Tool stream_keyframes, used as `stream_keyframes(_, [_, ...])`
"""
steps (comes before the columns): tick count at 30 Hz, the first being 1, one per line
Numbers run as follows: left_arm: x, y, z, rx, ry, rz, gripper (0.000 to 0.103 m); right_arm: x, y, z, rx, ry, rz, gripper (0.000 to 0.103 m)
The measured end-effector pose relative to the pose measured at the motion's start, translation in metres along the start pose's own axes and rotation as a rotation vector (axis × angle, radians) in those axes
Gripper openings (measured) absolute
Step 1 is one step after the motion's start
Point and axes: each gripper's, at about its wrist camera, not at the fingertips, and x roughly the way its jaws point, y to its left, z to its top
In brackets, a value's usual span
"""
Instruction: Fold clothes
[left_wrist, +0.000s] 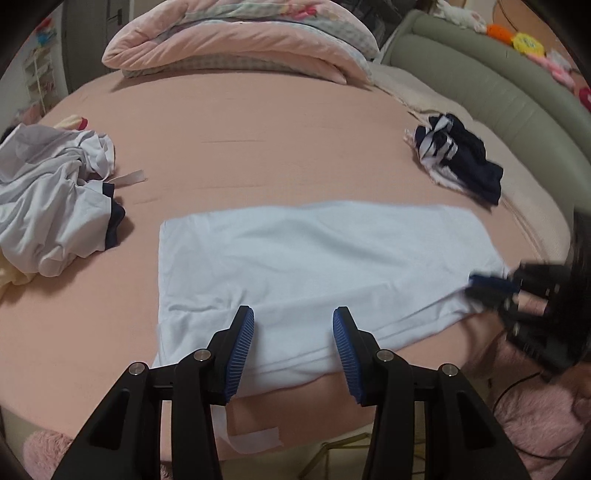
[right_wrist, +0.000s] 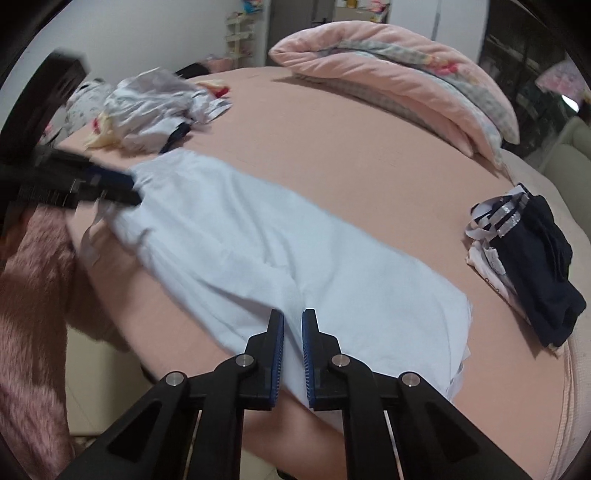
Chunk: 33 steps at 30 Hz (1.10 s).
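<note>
A pale blue-white garment lies flat in a long rectangle on the pink bed sheet, its near hem at the bed's edge. My left gripper stands open over the left part of that hem, and the cloth between its blue pads is not pinched. The same gripper shows blurred in the right wrist view at the garment's far corner. My right gripper is shut on the hem at the garment's right end, with cloth squeezed in the narrow slit between its pads. It appears blurred in the left wrist view.
A crumpled heap of white clothes lies left of the garment. A folded navy and white stack sits at the right by the green headboard. A pink duvet lies at the back. A fluffy pink sleeve is near the bed's edge.
</note>
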Motion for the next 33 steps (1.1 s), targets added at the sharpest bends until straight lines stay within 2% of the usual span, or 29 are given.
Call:
stream_keyframes(3, [0.022, 0.002, 0.003, 0.014, 0.081, 0.084, 0.041, 0.021, 0.001, -0.014, -0.033, 0.132, -0.012, 0.008])
stream_keyframes(6, [0.025, -0.001, -0.001, 0.079, 0.131, 0.133, 0.041, 0.014, -0.013, -0.017, 0.063, 0.122, 0.038, 0.008])
stream_keyframes(9, [0.019, -0.005, -0.007, 0.133, 0.176, 0.15, 0.041, 0.003, -0.027, -0.018, 0.096, 0.117, -0.008, 0.009])
stream_keyframes(11, [0.014, -0.004, -0.012, 0.161, 0.174, 0.157, 0.041, 0.002, -0.04, -0.022, 0.134, 0.147, -0.022, 0.008])
stream_keyframes(14, [0.001, 0.006, -0.01, 0.096, 0.121, 0.118, 0.041, -0.008, -0.055, -0.022, 0.223, 0.13, -0.028, 0.009])
stream_keyframes(16, [-0.006, 0.011, -0.003, 0.036, 0.066, 0.065, 0.041, -0.013, -0.056, -0.017, 0.256, 0.104, -0.004, 0.009])
stream_keyframes(18, [-0.006, 0.012, 0.006, 0.001, 0.029, 0.044, 0.041, -0.016, -0.055, -0.011, 0.288, 0.075, 0.026, 0.009])
stream_keyframes(21, [0.013, 0.01, 0.016, -0.006, 0.066, 0.096, 0.041, -0.006, -0.06, -0.002, 0.366, 0.056, 0.008, 0.02])
stream_keyframes(22, [0.023, 0.013, 0.015, -0.015, 0.127, 0.103, 0.041, -0.001, -0.064, -0.001, 0.389, 0.062, -0.01, 0.021])
stream_keyframes(23, [0.027, 0.015, 0.012, -0.016, 0.155, 0.107, 0.041, 0.006, -0.067, -0.002, 0.399, 0.079, -0.031, 0.021])
stream_keyframes(24, [0.028, 0.017, 0.009, -0.015, 0.169, 0.109, 0.041, 0.012, -0.071, -0.005, 0.396, 0.102, -0.041, 0.021])
stream_keyframes(27, [0.021, 0.025, -0.002, 0.002, 0.199, 0.103, 0.041, 0.007, -0.078, -0.017, 0.385, 0.114, 0.007, 0.021])
stream_keyframes(30, [0.015, 0.03, -0.001, 0.006, 0.18, 0.075, 0.041, -0.007, -0.092, -0.022, 0.424, 0.109, 0.094, 0.021])
stream_keyframes(33, [0.008, 0.02, 0.013, 0.032, 0.115, 0.08, 0.041, -0.016, -0.116, -0.02, 0.53, 0.053, 0.095, 0.022])
